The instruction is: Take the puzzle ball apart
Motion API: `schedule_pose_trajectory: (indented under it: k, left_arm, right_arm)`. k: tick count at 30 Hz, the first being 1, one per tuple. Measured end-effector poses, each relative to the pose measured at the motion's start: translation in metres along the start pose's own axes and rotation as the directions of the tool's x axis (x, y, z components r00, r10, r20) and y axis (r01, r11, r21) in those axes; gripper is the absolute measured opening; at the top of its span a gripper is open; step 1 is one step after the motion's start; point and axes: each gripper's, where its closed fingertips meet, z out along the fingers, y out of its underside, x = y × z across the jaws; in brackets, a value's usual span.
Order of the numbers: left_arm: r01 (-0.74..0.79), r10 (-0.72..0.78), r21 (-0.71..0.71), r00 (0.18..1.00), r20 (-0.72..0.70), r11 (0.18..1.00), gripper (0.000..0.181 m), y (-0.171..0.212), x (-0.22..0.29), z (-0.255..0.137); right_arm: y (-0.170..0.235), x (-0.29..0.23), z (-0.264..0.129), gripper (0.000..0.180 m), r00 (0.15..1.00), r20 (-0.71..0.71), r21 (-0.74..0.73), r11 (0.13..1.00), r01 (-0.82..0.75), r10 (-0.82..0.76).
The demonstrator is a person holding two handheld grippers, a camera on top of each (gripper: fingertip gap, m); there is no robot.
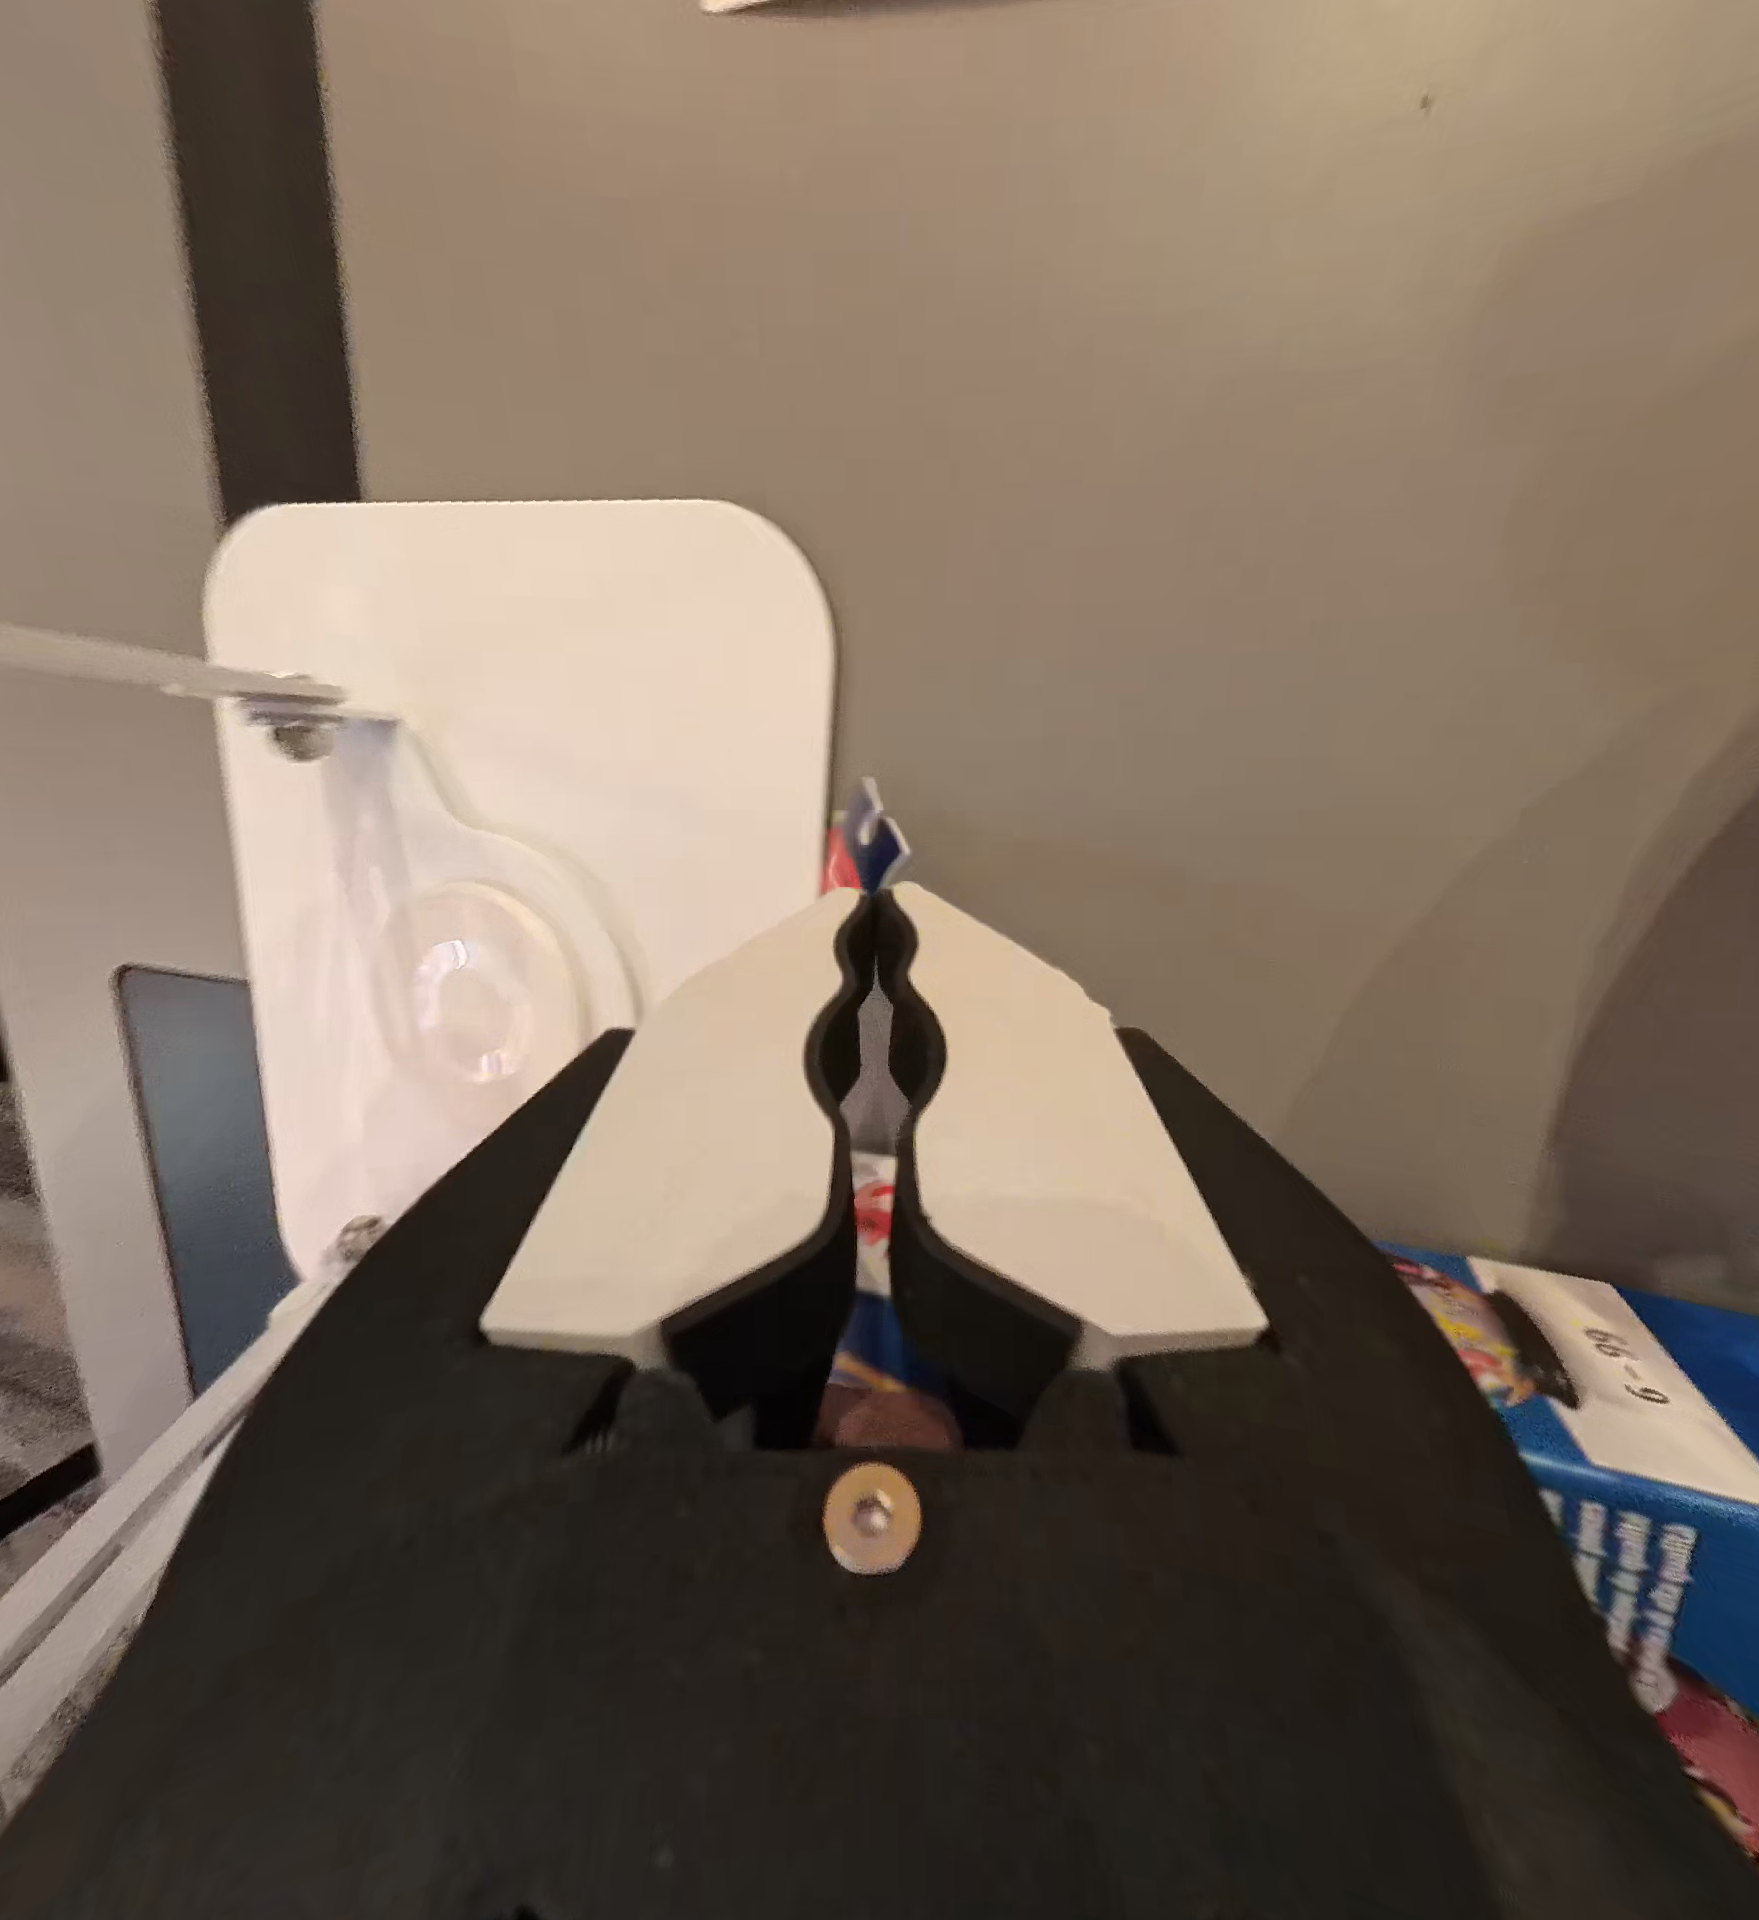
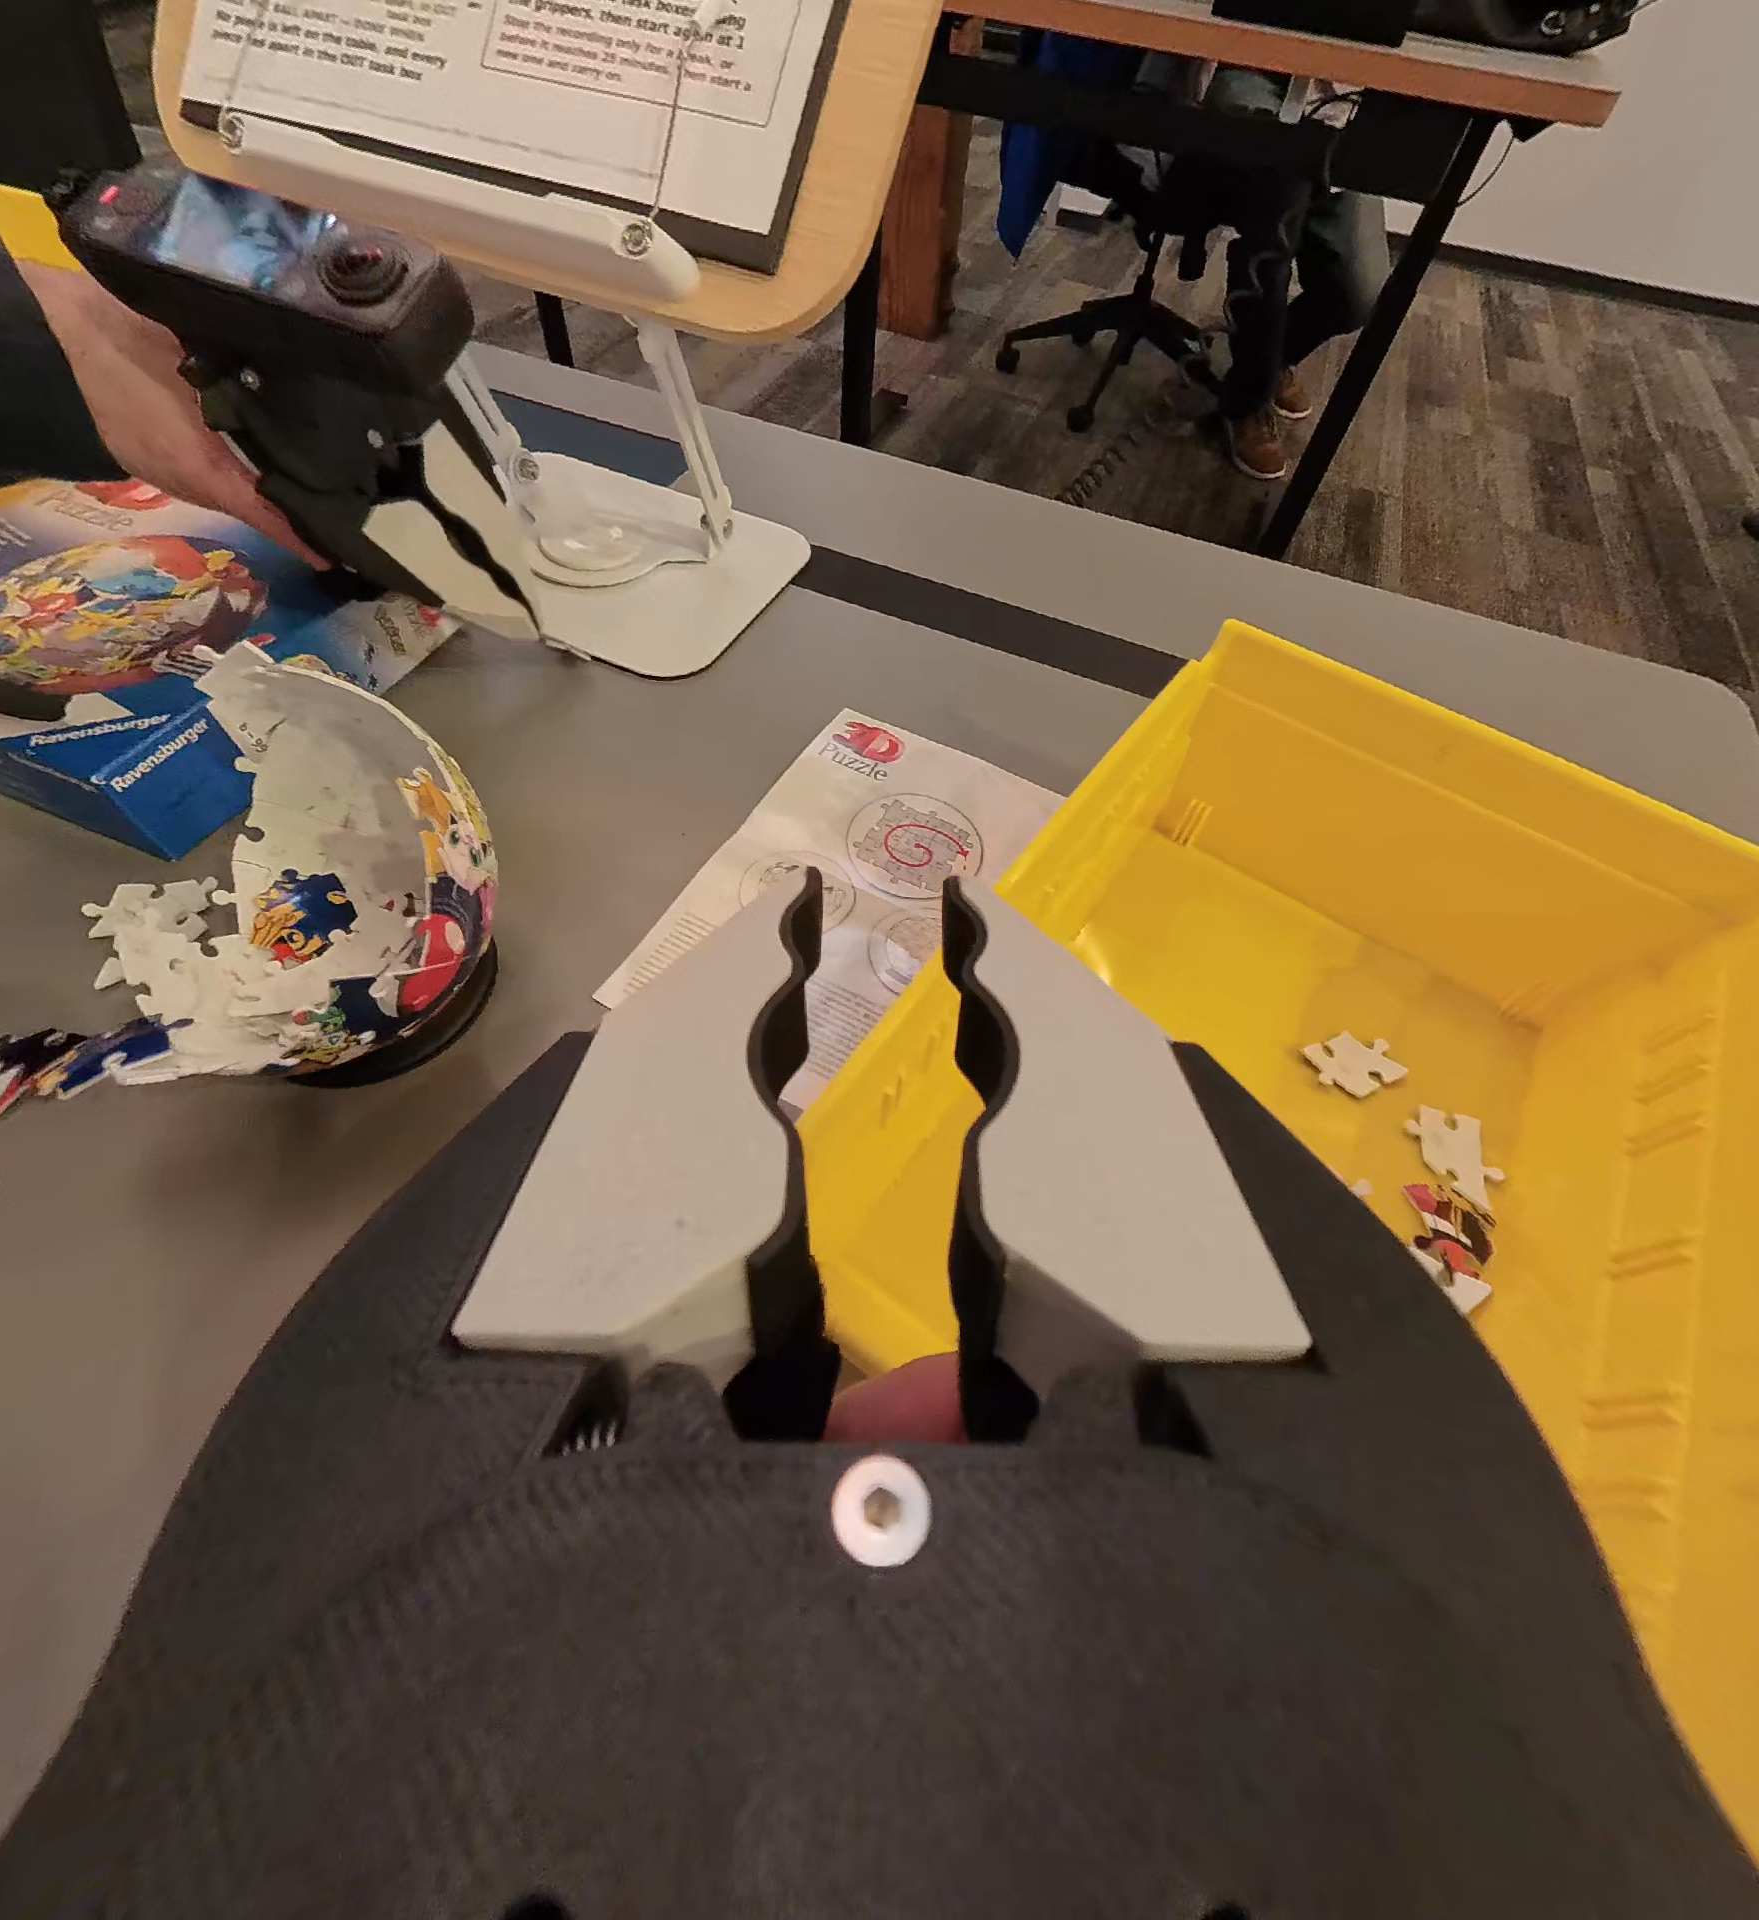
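Grey tabletop [image 2: 584,790] carries the puzzle ball [image 2: 366,894] at about nine o'clock in the right wrist view. It sits on a dark base, its broken-open white inside facing ten o'clock and its printed shell towards three. Loose pieces [image 2: 158,925] spill from its left edge, with more at the table's left margin; their number is unclear.

At three o'clock stands a yellow bin [image 2: 1270,790] with about four pieces [image 2: 1451,1143] on its floor. Bare table lies between ball and bin, apart from one instruction sheet [image 2: 896,821].

Right gripper [image 2: 875,904] hangs over the bin's near rim, fingers spread, nothing between them. Left gripper [image 1: 875,899], at eleven o'clock by the puzzle box [image 2: 75,665] and stand base [image 2: 667,613], is pinched on a small blue piece [image 1: 877,836].
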Motion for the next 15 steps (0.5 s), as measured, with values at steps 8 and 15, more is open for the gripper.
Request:
schedule_pose_trajectory:
  k: [8,15]
  left_arm:
    - [-0.051,0.053,-0.027,0.997,0.062,0.998,0.000,0.003,-0.007,0.006]
    - [0.009,-0.018,-0.101,0.997,-0.081,0.995,0.048,0.006,0.014,0.014]
  right_arm:
    - [-0.002,-0.011,0.006,0.021,1.000,0.025,0.004,1.000,0.003,-0.003]
    - [-0.002,-0.015,0.006,0.022,0.999,0.050,0.011,1.000,-0.009,0.009]
